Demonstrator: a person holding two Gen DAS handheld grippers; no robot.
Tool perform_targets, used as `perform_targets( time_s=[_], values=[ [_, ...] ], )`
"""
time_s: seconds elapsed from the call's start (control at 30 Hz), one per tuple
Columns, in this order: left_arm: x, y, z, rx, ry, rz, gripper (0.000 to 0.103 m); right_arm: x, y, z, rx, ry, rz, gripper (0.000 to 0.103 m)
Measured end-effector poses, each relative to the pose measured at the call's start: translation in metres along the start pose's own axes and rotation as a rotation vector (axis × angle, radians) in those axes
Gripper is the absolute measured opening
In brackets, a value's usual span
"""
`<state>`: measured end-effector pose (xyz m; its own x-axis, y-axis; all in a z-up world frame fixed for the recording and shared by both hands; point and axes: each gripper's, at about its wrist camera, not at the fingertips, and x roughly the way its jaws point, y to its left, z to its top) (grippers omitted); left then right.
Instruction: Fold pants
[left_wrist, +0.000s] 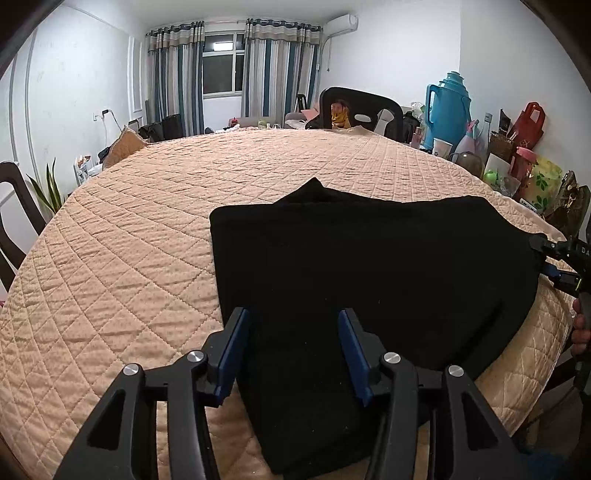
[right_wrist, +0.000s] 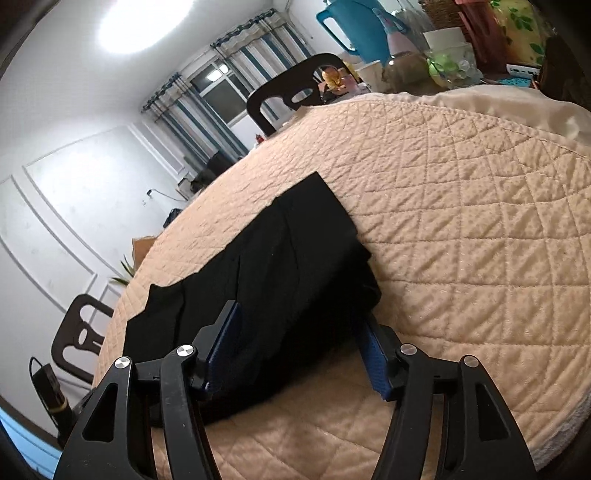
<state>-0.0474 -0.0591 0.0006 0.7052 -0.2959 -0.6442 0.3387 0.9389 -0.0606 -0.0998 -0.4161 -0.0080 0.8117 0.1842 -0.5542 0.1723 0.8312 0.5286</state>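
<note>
Blue-padded fingers of the left gripper (left_wrist: 291, 354) and right gripper (right_wrist: 295, 350) stood spread, empty, straddling the soft black folded pants (left_wrist: 354, 266) on the quilted peach tablecloth (left_wrist: 129, 240); limp, light cloth, probably best pinched at an edge.

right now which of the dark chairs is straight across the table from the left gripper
The black chair behind the far edge of the quilted table; the other dark chair stands off at the table's left side.

— Round table under a peach quilted cover (left_wrist: 147, 236), dark chair (left_wrist: 360, 107) at the far side, striped curtains (left_wrist: 177, 74) flanking a window (left_wrist: 221, 62).

— Right of it: teal thermos jug (left_wrist: 448, 107), red bag (left_wrist: 526, 125), white cup (left_wrist: 441, 148), packed close together.
</note>
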Motion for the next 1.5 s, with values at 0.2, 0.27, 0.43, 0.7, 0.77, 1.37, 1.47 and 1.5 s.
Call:
perform_targets(
  time_s=[0.2,0.27,0.43,0.7,0.77,1.37,1.47,1.5],
  values=[
    [0.000,-0.001,0.001,-0.003,0.001,-0.005,0.054,0.023,-0.001,0.012,0.014,0.013,-0.009,0.042],
    [0.000,0.000,0.002,-0.007,0.003,-0.011,0.054,0.030,0.000,0.016,0.010,0.027,-0.006,0.025],
    [-0.007,0.010,0.004,-0.059,0.007,-0.056,0.054,0.017,0.018,0.027,-0.023,-0.001,0.060,0.021],
    [-0.023,0.038,0.002,-0.137,-0.027,-0.023,0.054,0.011,0.116,0.033,-0.236,-0.009,0.250,0.020],
    [-0.026,0.045,0.002,-0.153,-0.037,-0.013,0.054,0.017,0.148,0.024,-0.308,0.011,0.311,0.020],
    [-0.039,0.090,-0.008,-0.261,-0.067,0.050,0.054,0.088,0.246,-0.079,-0.672,0.237,0.432,0.019],
    [-0.043,0.093,-0.008,-0.262,-0.074,0.058,0.054,0.099,0.249,-0.094,-0.698,0.280,0.414,0.019],
    [-0.043,0.094,-0.008,-0.261,-0.075,0.063,0.054,0.105,0.248,-0.103,-0.721,0.309,0.403,0.020]
  ],
)
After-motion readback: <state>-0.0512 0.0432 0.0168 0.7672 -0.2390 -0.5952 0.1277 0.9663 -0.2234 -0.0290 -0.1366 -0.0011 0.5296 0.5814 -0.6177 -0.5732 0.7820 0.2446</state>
